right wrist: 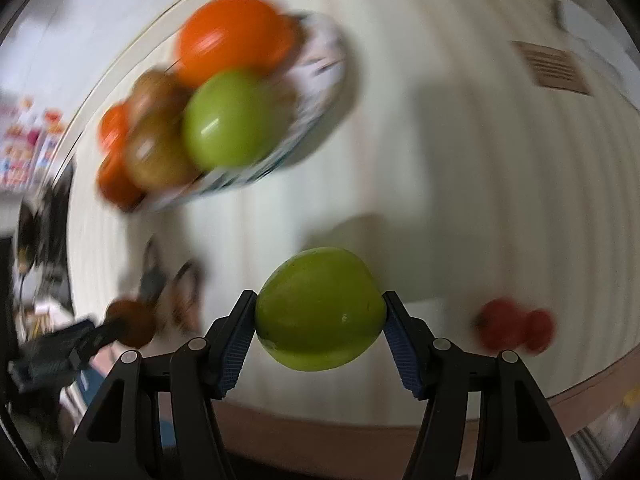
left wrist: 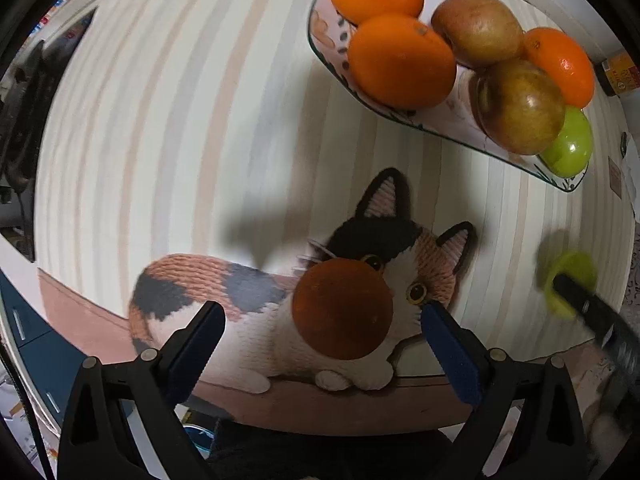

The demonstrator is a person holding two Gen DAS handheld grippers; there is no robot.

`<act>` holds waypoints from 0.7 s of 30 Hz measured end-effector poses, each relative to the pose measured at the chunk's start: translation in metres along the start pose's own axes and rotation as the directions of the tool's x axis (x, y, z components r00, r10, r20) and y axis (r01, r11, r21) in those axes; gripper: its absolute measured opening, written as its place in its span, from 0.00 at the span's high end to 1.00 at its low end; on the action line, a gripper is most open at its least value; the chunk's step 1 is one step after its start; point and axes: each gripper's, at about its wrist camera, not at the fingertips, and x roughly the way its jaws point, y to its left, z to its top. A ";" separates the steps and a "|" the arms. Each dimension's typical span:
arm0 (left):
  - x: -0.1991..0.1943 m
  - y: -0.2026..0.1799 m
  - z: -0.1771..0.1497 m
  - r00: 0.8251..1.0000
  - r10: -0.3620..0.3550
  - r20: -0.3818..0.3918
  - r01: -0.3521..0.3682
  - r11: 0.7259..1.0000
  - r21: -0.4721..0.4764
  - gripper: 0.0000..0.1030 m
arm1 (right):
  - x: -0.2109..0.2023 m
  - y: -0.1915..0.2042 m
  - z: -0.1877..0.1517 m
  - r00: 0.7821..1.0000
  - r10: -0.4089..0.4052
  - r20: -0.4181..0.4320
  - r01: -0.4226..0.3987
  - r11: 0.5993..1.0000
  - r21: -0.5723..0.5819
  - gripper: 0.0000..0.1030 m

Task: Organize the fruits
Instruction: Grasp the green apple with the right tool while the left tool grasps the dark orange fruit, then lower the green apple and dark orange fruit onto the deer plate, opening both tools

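Right hand-held gripper (right wrist: 320, 312): blue pads touching both sides of a round green apple (right wrist: 320, 308) on the striped table (right wrist: 460, 200). Left hand-held gripper (left wrist: 322, 320): jaws apart, straddling a brownish-orange round fruit (left wrist: 342, 308); oval patterned fruit plate (left wrist: 320, 44) lies far-right.

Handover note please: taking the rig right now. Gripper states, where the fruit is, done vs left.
Left hand-held gripper: open, jaws straddling a brown-orange fruit on the cat placemat, not pressing it.
Right hand-held gripper: pads against both sides of a green apple near the table's front edge.
Plate: holds three oranges, two brownish apples and one green apple.
Also loose: red fruit, blurred, beside the right gripper.
Done: six fruits on the plate.
Left: probably plate the two fruits at the grippers, then the red ones.
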 end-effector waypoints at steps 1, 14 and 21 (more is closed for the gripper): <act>0.005 -0.001 0.001 1.000 -0.013 -0.012 0.013 1.000 0.004 0.02 | 0.002 0.010 -0.005 1.000 0.015 -0.010 -0.015 1.000 -0.023 0.37; 0.019 -0.008 0.012 0.998 -0.035 0.052 0.032 0.998 0.051 0.50 | 0.024 0.032 -0.015 0.998 0.039 -0.045 -0.040 0.999 -0.029 0.37; 0.020 -0.009 0.017 0.998 -0.034 0.048 0.032 0.998 0.050 0.49 | 0.022 0.019 -0.011 0.998 0.049 -0.045 -0.049 0.999 0.008 0.36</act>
